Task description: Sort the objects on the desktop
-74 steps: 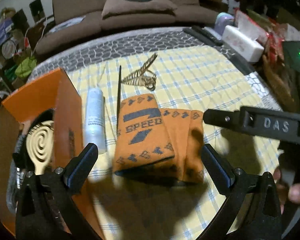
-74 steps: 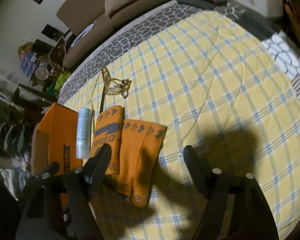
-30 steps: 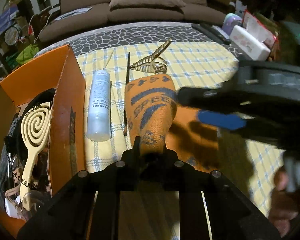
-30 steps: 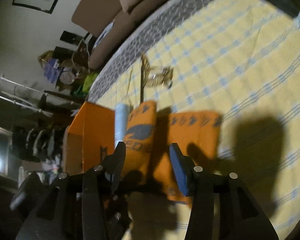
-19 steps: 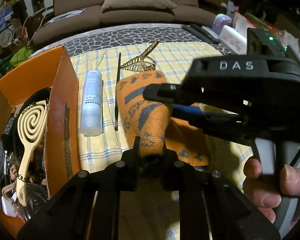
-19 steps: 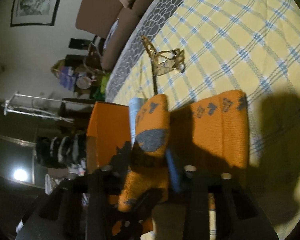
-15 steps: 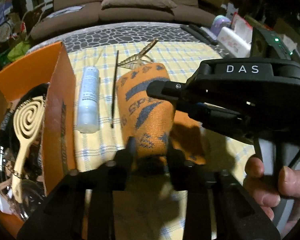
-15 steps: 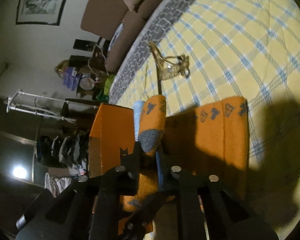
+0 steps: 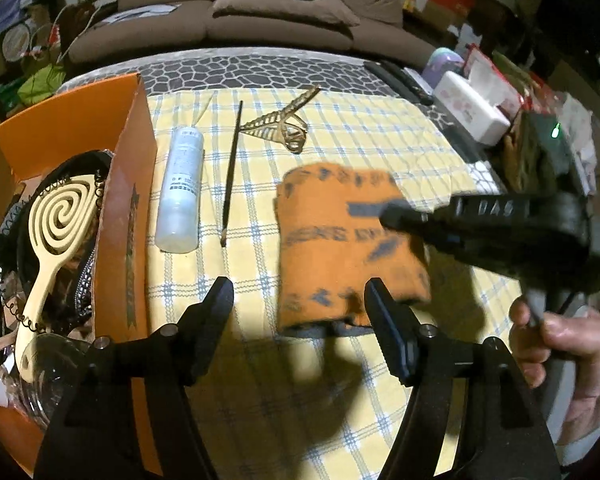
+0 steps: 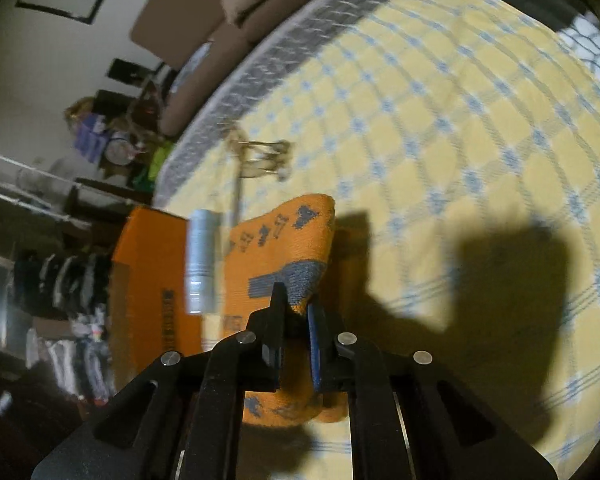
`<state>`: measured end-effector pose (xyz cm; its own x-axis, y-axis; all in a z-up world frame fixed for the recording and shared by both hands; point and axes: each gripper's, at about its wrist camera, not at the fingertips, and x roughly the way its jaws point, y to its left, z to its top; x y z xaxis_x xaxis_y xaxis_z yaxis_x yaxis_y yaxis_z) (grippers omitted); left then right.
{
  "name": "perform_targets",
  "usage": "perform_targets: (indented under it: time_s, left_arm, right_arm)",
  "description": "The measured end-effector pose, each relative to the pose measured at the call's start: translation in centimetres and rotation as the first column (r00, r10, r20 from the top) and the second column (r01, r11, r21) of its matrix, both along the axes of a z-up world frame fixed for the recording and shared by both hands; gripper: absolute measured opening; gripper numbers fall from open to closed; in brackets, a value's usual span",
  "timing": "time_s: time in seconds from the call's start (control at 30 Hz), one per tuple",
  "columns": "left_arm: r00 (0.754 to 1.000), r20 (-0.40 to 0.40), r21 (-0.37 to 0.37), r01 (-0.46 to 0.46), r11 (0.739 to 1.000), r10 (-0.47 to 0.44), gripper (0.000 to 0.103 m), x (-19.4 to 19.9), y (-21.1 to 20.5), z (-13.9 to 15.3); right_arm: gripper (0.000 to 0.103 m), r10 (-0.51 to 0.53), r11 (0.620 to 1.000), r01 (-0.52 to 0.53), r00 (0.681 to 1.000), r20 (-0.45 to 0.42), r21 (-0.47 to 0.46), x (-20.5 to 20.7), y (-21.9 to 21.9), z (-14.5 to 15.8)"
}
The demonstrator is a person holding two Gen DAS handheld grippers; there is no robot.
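Orange sock [image 10: 284, 240]: pinched in the closed right hand-held gripper [image 10: 296, 312], lifted just right of the orange box [image 9: 128, 184]. Left hand-held gripper [image 9: 300, 300]: wide open, empty. Step: carrying. Next, likely: swing left over the box, then release.

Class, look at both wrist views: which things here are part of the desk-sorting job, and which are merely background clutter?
Part of the job:
- orange sock, held by right hand-held gripper
- orange box
- white bottle
- thin dark stick
- gold hair claw

Just lying about:
- sofa
- tissue box
- remote controls
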<state>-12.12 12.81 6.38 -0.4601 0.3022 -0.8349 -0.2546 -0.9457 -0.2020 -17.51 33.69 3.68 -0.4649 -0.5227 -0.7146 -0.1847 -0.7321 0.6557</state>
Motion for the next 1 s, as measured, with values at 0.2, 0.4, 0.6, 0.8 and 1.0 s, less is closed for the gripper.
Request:
perform_targets:
  time_s: [0.2, 0.4, 0.6, 0.8, 1.0]
  left_arm:
    - [1.000, -0.022, -0.047, -0.007, 0.999, 0.006, 0.065, -0.7, 0.9, -0.2]
    - [1.000, 0.015, -0.245, 0.004, 0.970, 0.000, 0.054, -2.1, 2.7, -3.5]
    - [0.999, 0.035, -0.188, -0.007, 0.982, 0.014, 0.057, -2.1, 1.9, -4.2]
    - [0.997, 0.062, -0.144, -0.028, 0.989, 0.038, 0.071, -2.7, 1.8, -4.3]
    - [0.996, 0.093, -0.109, 0.021, 0.994, -0.011, 0.039, -2.7, 2.2, -4.8]
  right_arm:
    - [0.010, 0.023, 1.000, -0.023, 1.000, -0.008, 0.019, 0.0, -0.6, -0.6]
    - [0.014, 0.063, 0.995, -0.065, 0.997, 0.035, 0.076, -0.4, -2.7, -1.4]
    - [0.031, 0.017, 0.993, -0.018, 1.000, 0.009, 0.119, 0.0, -1.6, 0.3]
    - [0.046, -0.003, 0.989, -0.001, 1.000, 0.026, 0.148, -0.2, -1.2, 0.0]
    - [0.034, 0.034, 0.991, -0.042, 0.998, 0.060, 0.130, -0.3, -2.3, -1.3]
